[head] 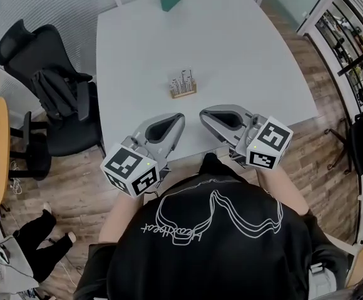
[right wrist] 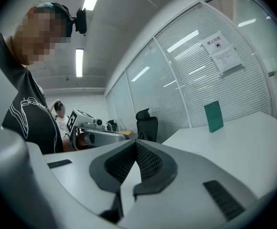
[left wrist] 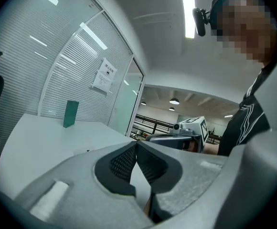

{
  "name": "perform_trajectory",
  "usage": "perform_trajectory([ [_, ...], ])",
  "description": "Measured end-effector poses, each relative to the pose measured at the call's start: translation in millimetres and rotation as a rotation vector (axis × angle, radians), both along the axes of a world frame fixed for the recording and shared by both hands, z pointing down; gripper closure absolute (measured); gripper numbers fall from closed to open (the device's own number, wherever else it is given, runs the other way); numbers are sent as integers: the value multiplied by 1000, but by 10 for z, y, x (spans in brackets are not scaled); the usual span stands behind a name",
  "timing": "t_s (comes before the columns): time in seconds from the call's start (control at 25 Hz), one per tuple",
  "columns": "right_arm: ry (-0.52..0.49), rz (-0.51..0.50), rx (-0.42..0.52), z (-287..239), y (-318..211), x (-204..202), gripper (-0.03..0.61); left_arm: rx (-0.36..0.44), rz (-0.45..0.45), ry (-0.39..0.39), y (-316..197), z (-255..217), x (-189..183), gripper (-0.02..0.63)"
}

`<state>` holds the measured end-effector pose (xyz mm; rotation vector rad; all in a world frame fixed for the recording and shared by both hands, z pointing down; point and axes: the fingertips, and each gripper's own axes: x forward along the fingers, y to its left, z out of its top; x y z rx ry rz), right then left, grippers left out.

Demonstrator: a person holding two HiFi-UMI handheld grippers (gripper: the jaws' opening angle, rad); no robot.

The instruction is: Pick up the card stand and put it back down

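Now: both grippers hovered at the near edge of the white table (head: 250, 55), tips turned toward each other. The left gripper (head: 179, 117) had its jaws fully together with nothing between them, and the right gripper (head: 204, 114) likewise. The card stand (head: 183, 86), a wooden base holding upright white cards, stood on the table at 12 o'clock from the left gripper's tips and about 11 o'clock from the right's, apart from both. Its long axis ran roughly 9 to 3. Judged the left gripper marginally nearer. Jaws would need opening before any approach. The notice on the glass wall (left wrist: 105, 76) was too small to read. The looped script on the black shirt (head: 213, 220) was not legible.
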<state>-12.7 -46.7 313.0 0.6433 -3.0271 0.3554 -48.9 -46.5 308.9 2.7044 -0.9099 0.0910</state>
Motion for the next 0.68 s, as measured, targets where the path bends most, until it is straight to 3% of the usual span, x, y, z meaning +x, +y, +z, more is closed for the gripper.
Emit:
perform_trajectory([
  [0.68,-18,-14,-4,-18,-44,-85,571,-3,-4,-1,-55,19,-55,600],
])
